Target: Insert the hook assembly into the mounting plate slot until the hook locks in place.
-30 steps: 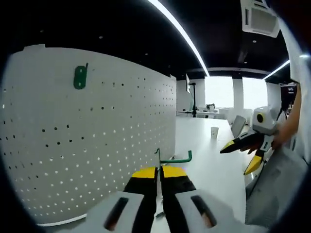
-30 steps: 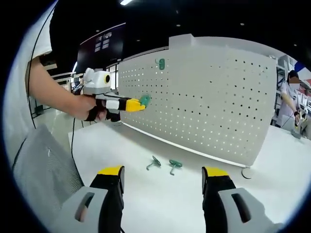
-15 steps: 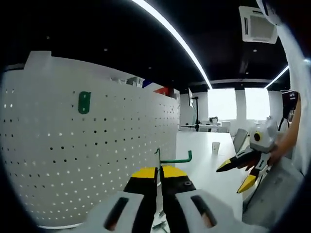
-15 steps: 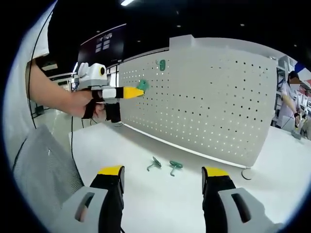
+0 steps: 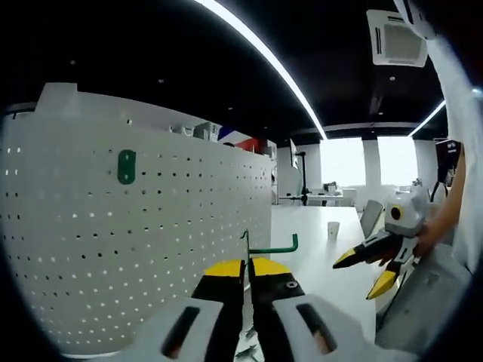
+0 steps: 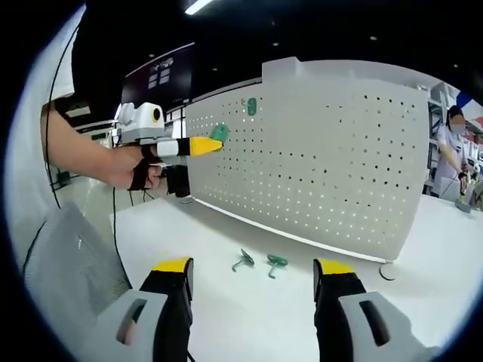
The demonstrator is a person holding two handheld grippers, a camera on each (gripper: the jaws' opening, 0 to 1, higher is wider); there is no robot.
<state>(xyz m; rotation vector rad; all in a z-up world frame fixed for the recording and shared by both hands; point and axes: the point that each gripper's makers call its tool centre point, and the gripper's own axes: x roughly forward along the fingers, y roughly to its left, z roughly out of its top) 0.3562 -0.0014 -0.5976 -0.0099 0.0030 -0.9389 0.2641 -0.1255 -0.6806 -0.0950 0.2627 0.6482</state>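
Note:
A white perforated mounting plate [image 5: 151,241] [image 6: 317,166] stands upright on the table, with one green hook base [image 5: 126,167] [image 6: 251,106] fixed high on it. My left gripper [image 5: 247,265] [image 6: 213,143] is shut on a green hook assembly [image 5: 269,246] [image 6: 220,134], held in the air in front of the plate, below and beside the fixed base. My right gripper [image 6: 253,268] [image 5: 364,273] is open and empty, low over the table.
Two loose green hooks [image 6: 242,260] [image 6: 275,262] lie on the white table [image 6: 249,317] near the plate's foot. A person's arm [image 6: 83,154] holds the left gripper. A grey chair back [image 6: 68,264] is at my left. Another person [image 6: 453,151] stands far right.
The left gripper with its hook has risen a little and come nearer the plate. The right gripper has hardly moved.

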